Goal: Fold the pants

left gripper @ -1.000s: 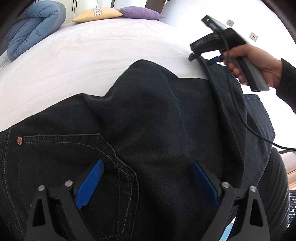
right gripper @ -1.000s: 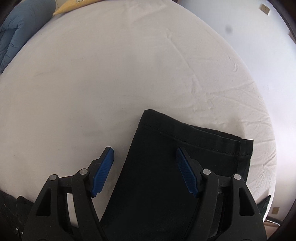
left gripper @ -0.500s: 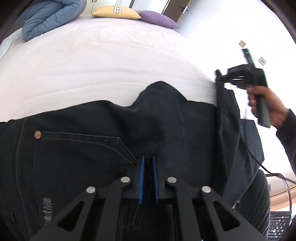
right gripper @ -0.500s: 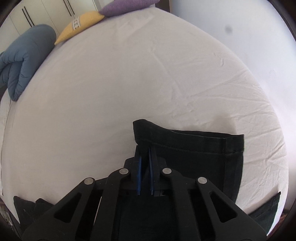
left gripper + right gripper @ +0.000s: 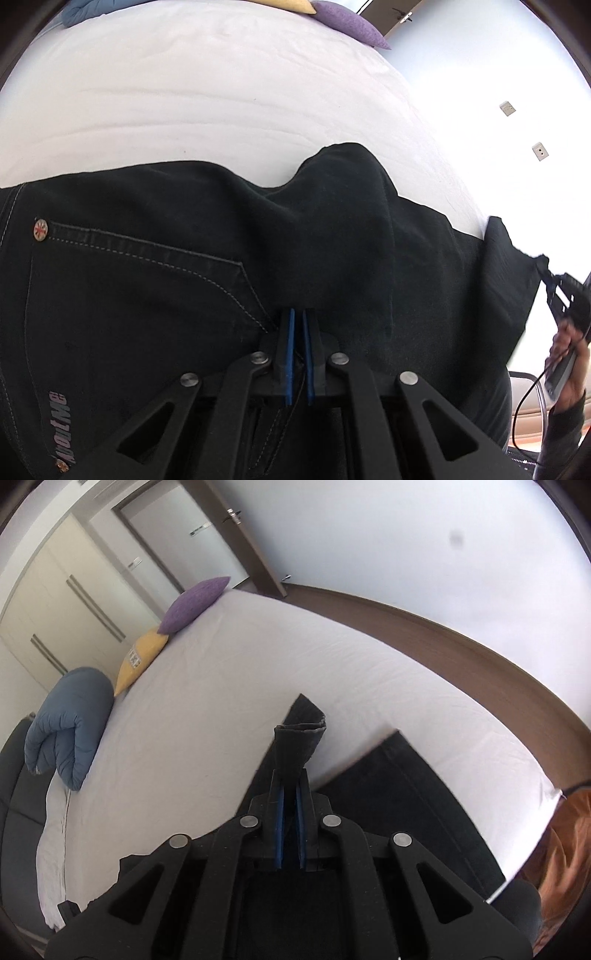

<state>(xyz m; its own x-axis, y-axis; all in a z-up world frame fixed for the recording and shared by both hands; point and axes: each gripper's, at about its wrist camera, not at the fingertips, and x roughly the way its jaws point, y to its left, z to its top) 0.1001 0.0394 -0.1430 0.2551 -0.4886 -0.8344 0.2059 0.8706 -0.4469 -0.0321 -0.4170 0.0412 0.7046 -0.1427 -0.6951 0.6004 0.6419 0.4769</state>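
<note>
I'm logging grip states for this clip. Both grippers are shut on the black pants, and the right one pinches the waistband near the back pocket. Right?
Not quite. The right gripper is shut on the hem of a leg of the pants, as the right wrist view shows. The left gripper is the one pinching near the back pocket.

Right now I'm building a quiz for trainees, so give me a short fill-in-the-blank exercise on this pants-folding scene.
1. The right tool is shut on the hem of the black denim pants, lifting it off the white ____.
2. The left tool is shut on the pants beside the stitched ____.
3. The cushion next to the yellow cushion is ____.
4. The rolled duvet is ____.

Missing words: bed sheet; pocket; purple; blue
</note>
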